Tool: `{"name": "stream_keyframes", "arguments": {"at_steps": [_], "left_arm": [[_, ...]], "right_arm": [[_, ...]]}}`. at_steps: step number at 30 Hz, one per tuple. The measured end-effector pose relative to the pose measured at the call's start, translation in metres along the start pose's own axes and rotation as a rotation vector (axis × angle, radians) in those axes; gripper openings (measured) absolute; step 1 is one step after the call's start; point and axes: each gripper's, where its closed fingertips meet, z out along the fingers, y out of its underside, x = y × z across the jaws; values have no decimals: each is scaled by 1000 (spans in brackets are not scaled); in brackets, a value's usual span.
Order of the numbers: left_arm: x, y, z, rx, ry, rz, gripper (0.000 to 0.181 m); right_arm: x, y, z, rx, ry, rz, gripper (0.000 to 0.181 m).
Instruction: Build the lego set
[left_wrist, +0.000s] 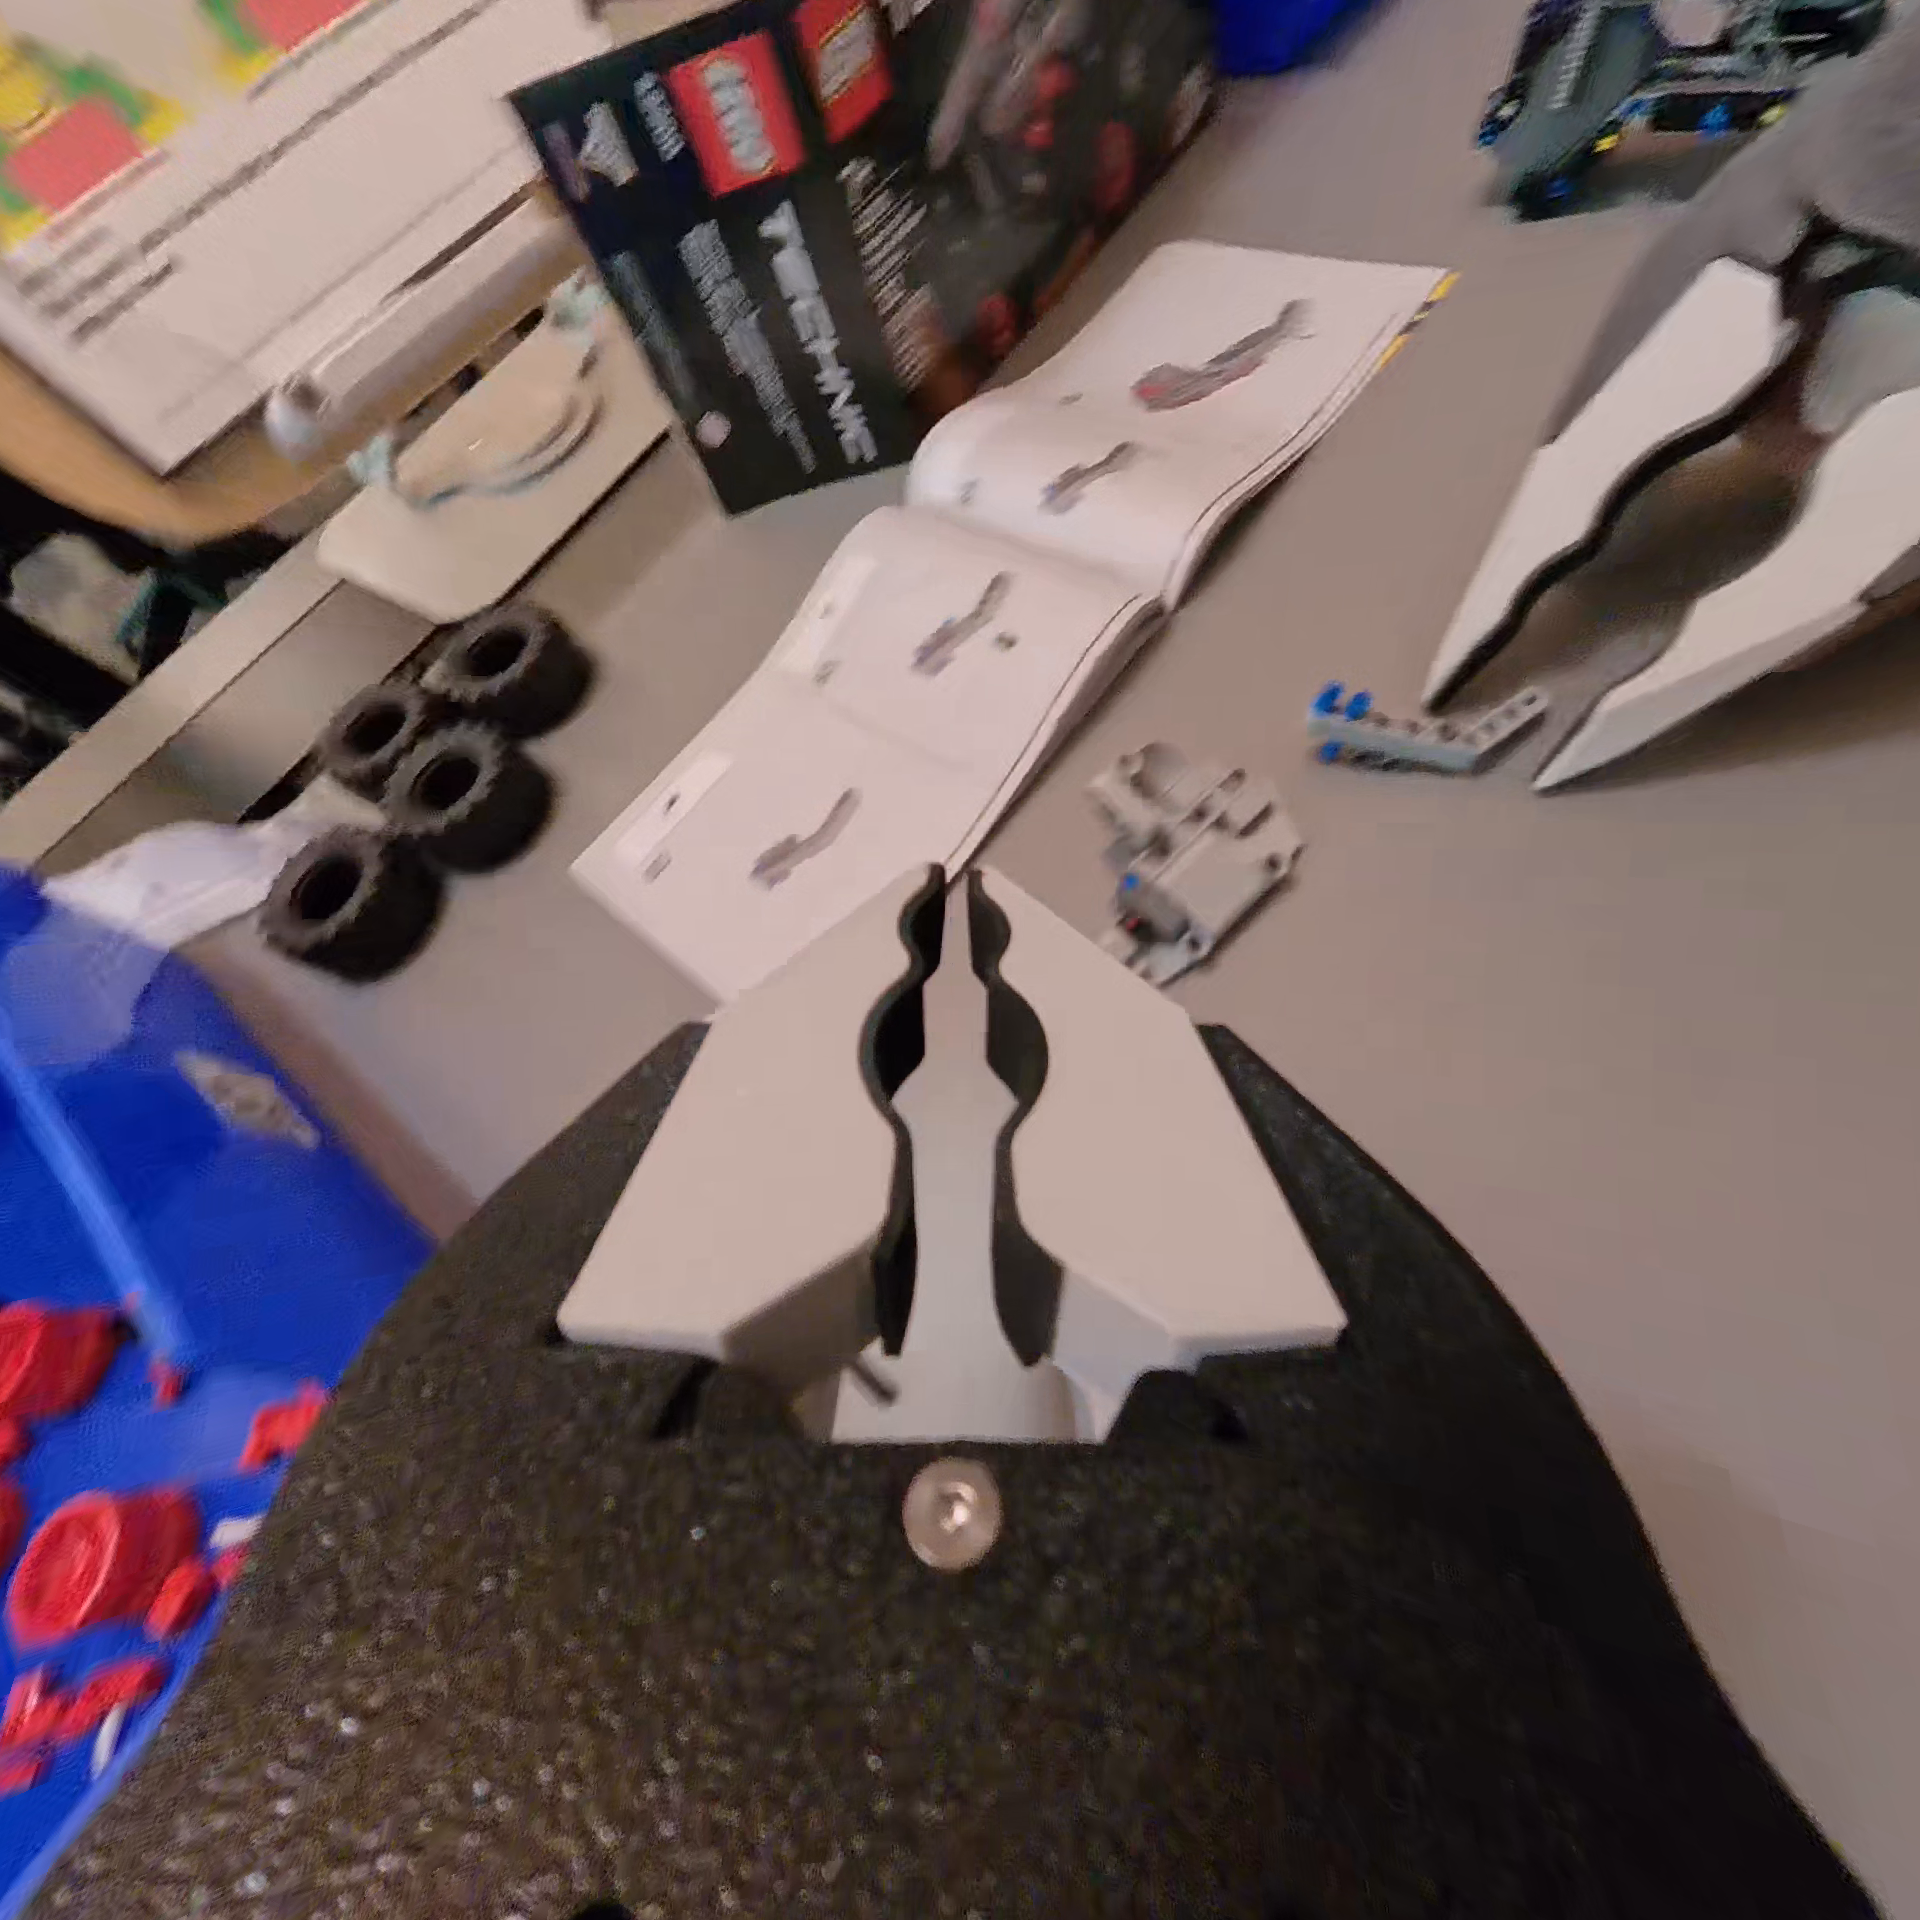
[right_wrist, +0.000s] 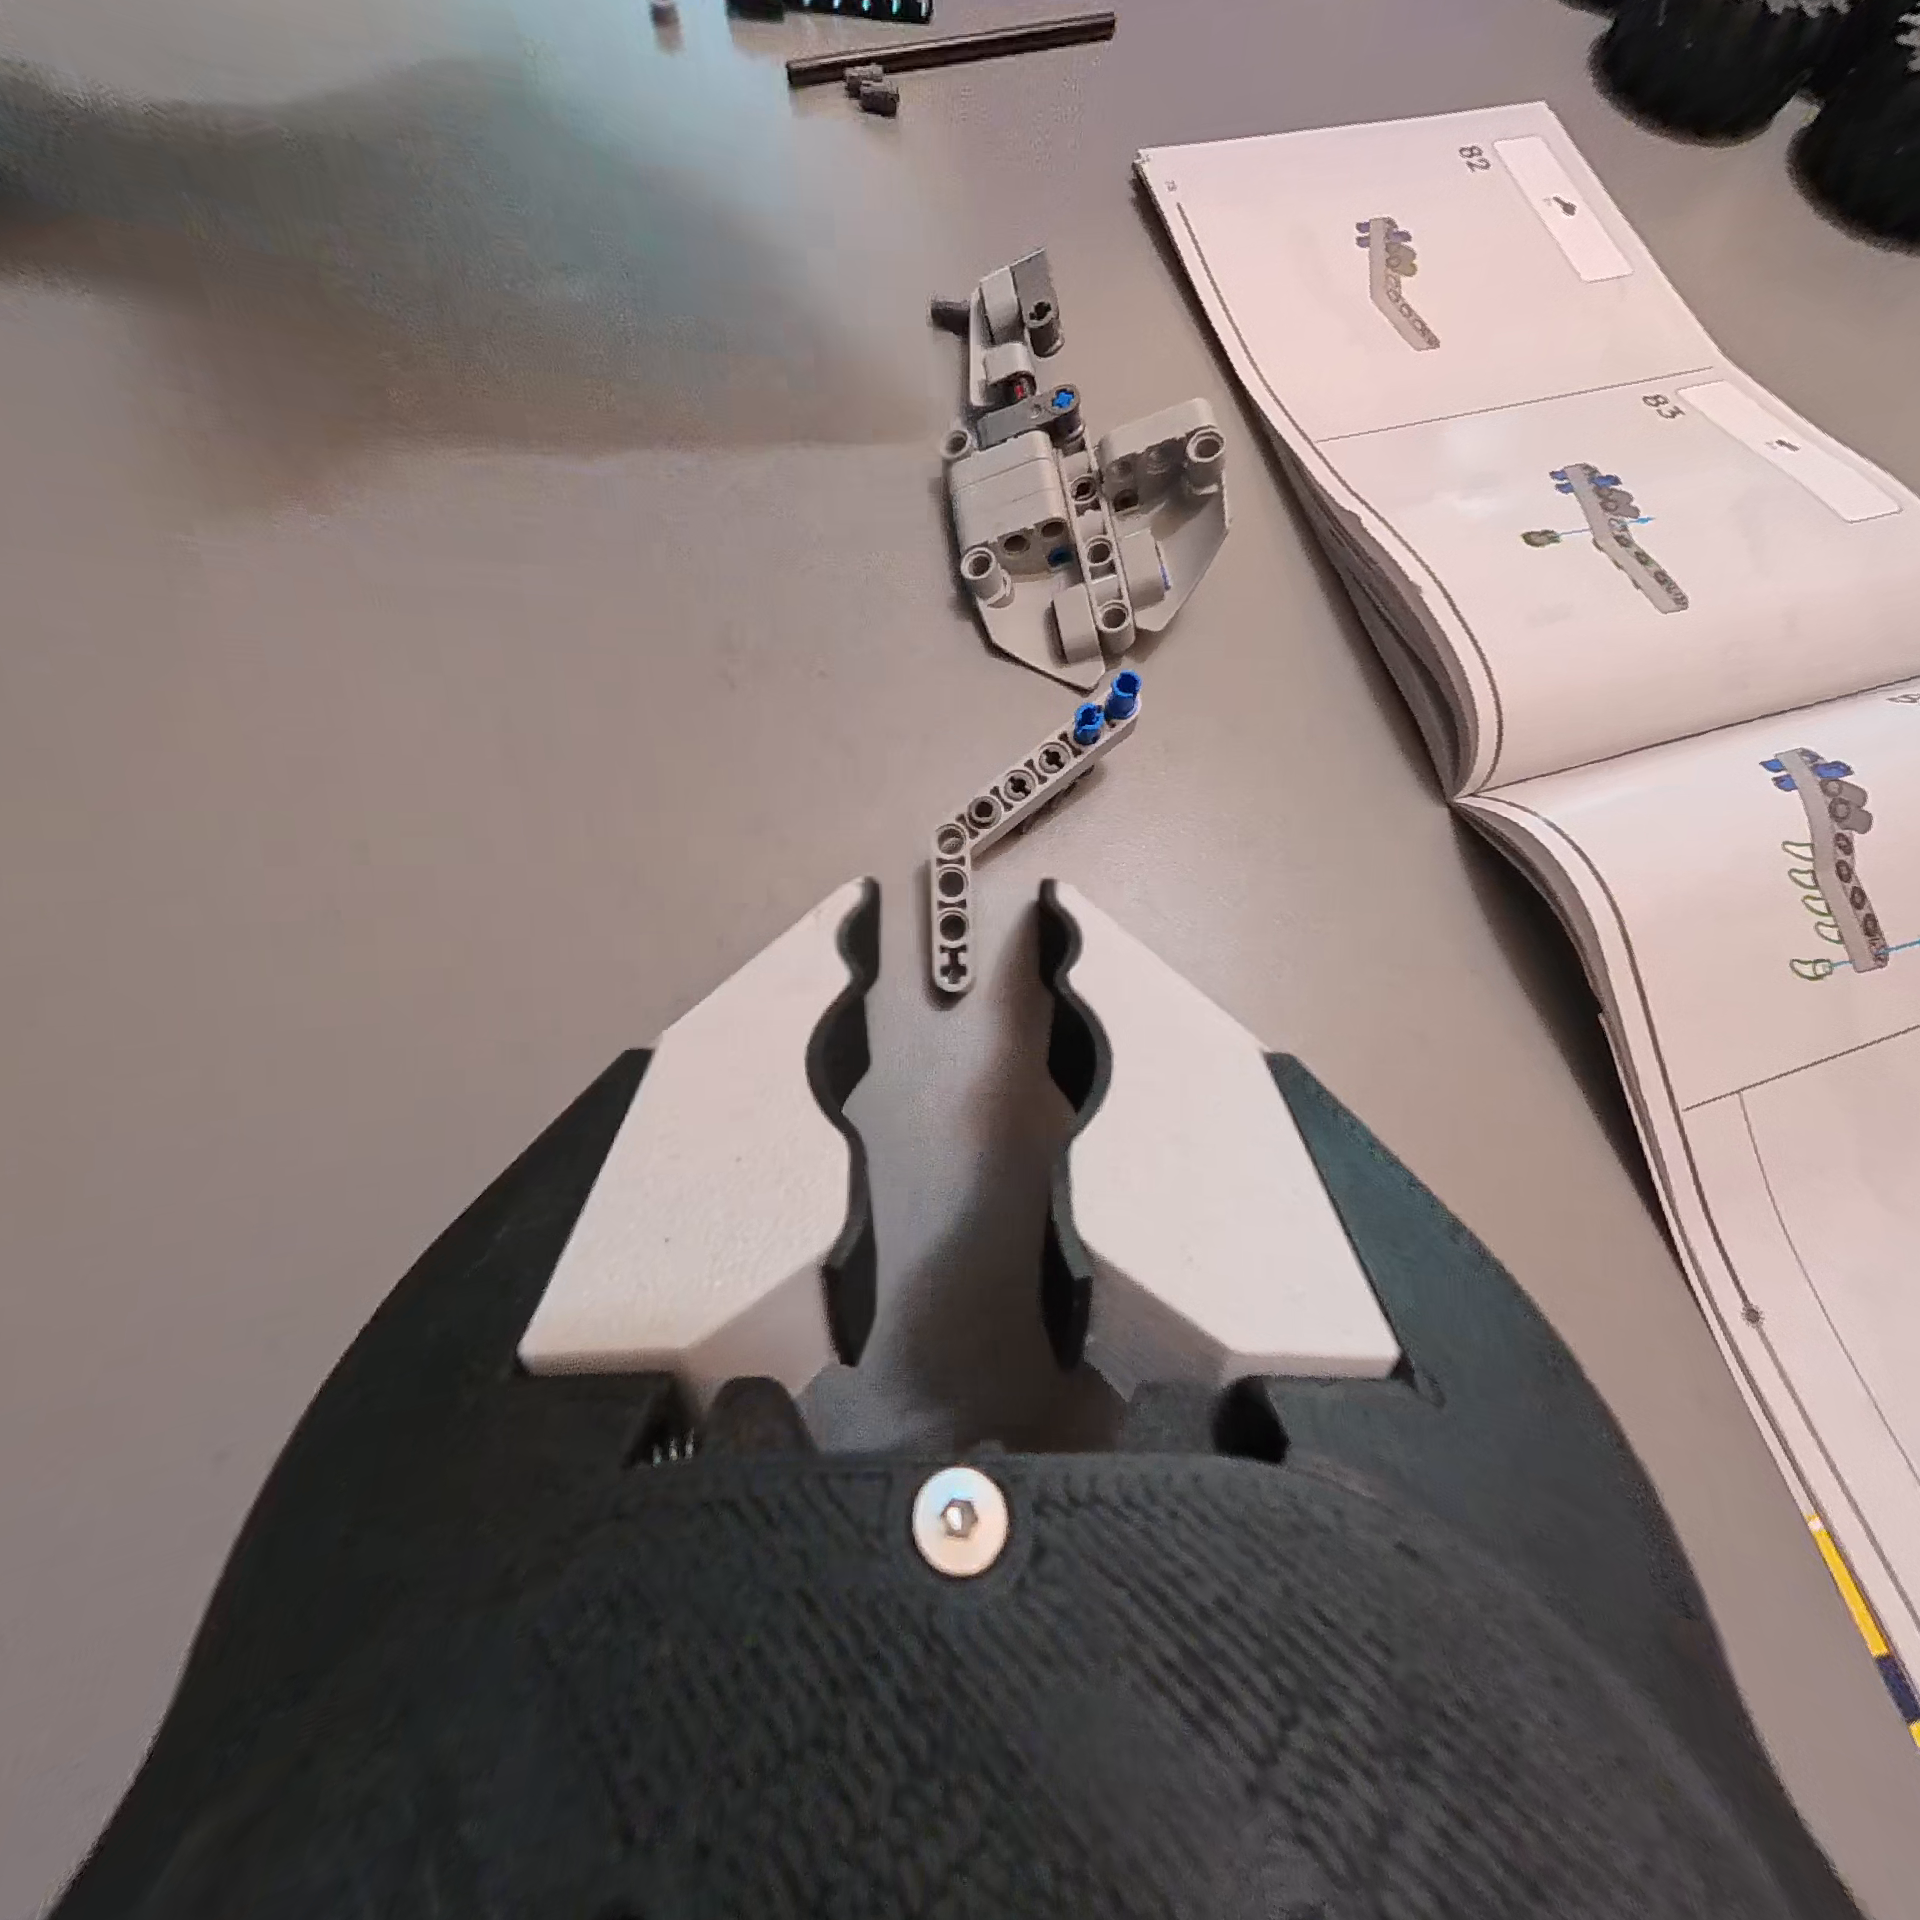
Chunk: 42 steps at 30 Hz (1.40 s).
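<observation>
A grey bent lego beam (right_wrist: 1039, 771) with two blue pins at its far end lies flat on the grey table. My right gripper (right_wrist: 961, 894) is open, low over the table, with the beam's near end lying between its fingertips, untouched. A grey lego subassembly (right_wrist: 1081, 520) lies just beyond the beam. In the left wrist view the beam (left_wrist: 1423, 727) and the subassembly (left_wrist: 1195, 862) lie ahead to the right, with the right gripper (left_wrist: 1491, 738) at the beam. My left gripper (left_wrist: 956, 883) is shut and empty, held above the near edge of the open manual (left_wrist: 987, 623).
Several black tyres (left_wrist: 436, 779) sit left of the manual. The black lego box (left_wrist: 862, 239) stands behind it. A blue bin (left_wrist: 156, 1195) with red parts is near left. A dark built model (left_wrist: 1662, 94) is far right. A black axle (right_wrist: 945, 47) and small parts lie far ahead. My hands' fingertips stand some 15 centimetres from each other. It is some 8 centimetres from my right tips to the grey lego subassembly (right_wrist: 1081, 520). It turns up in the left wrist view (left_wrist: 1191, 834) as well.
</observation>
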Motion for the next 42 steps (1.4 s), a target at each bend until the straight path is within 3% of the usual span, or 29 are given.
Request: {"name": "stream_keyframes", "arguments": {"at_steps": [4,7,11,15,21,25,28,31,33,35,38,42], "left_arm": [[-13,47,-23,-185,74,-32,8],[-2,77,-28,-297,171,-36,13],[19,78,0,-285,181,-99,24],[28,69,25,-267,149,-144,19],[28,76,30,-329,123,-227,1],[30,76,27,-303,116,-190,1],[42,48,22,-139,157,-135,1],[80,-21,5,253,283,-63,1],[105,-63,-13,510,389,-68,1],[123,-87,-24,677,453,-40,1],[138,-95,-18,693,417,143,1],[152,-102,-13,647,385,348,2]], "right_arm": [[-8,0,-4,11,-42,-7,35],[-9,0,-11,44,-55,28,35],[-2,-3,-20,93,-36,74,33],[1,-1,-21,91,-9,90,34],[-2,0,-25,97,5,104,34],[-1,-8,-31,164,11,152,35],[-1,-19,-40,225,11,191,34],[-10,-41,-52,361,-48,245,29],[-21,-61,-63,511,-177,308,30],[-31,-80,-77,677,-363,428,31],[-39,-98,-106,893,-660,613,19],[-38,-94,-114,953,-830,777,20]]}}
